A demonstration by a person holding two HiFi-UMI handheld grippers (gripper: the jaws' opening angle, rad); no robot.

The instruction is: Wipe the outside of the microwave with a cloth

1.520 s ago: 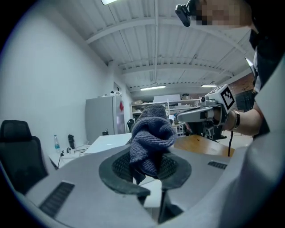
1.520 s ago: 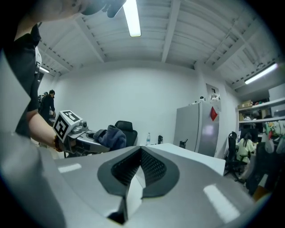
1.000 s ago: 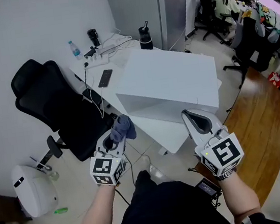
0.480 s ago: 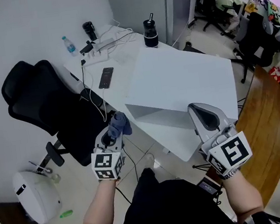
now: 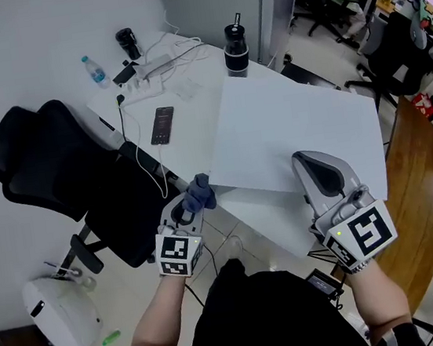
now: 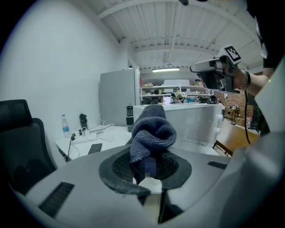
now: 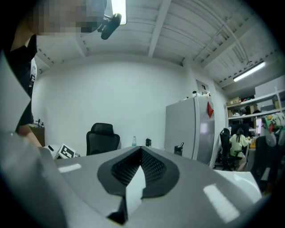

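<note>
The white microwave (image 5: 297, 126) stands on a white table (image 5: 184, 109), its top facing me; in the left gripper view the microwave (image 6: 191, 122) lies straight ahead beyond the cloth. My left gripper (image 5: 192, 209) is shut on a bunched blue-grey cloth (image 5: 200, 193), held just off the microwave's near left corner. The cloth (image 6: 151, 131) sticks up from between the dark pads. My right gripper (image 5: 312, 162) hovers over the microwave's near right part, jaws together, nothing held. It also shows as the right gripper (image 6: 213, 73) in the left gripper view.
A black office chair (image 5: 50, 174) stands left of the table. On the table lie a phone (image 5: 163, 125), a power strip with cables (image 5: 151, 64), a water bottle (image 5: 94, 70) and a black tumbler (image 5: 236, 47). A wooden table (image 5: 423, 180) is at the right.
Both grippers have moved forward toward the microwave. The left one, still holding the cloth, has come down and closer to the near left corner.
</note>
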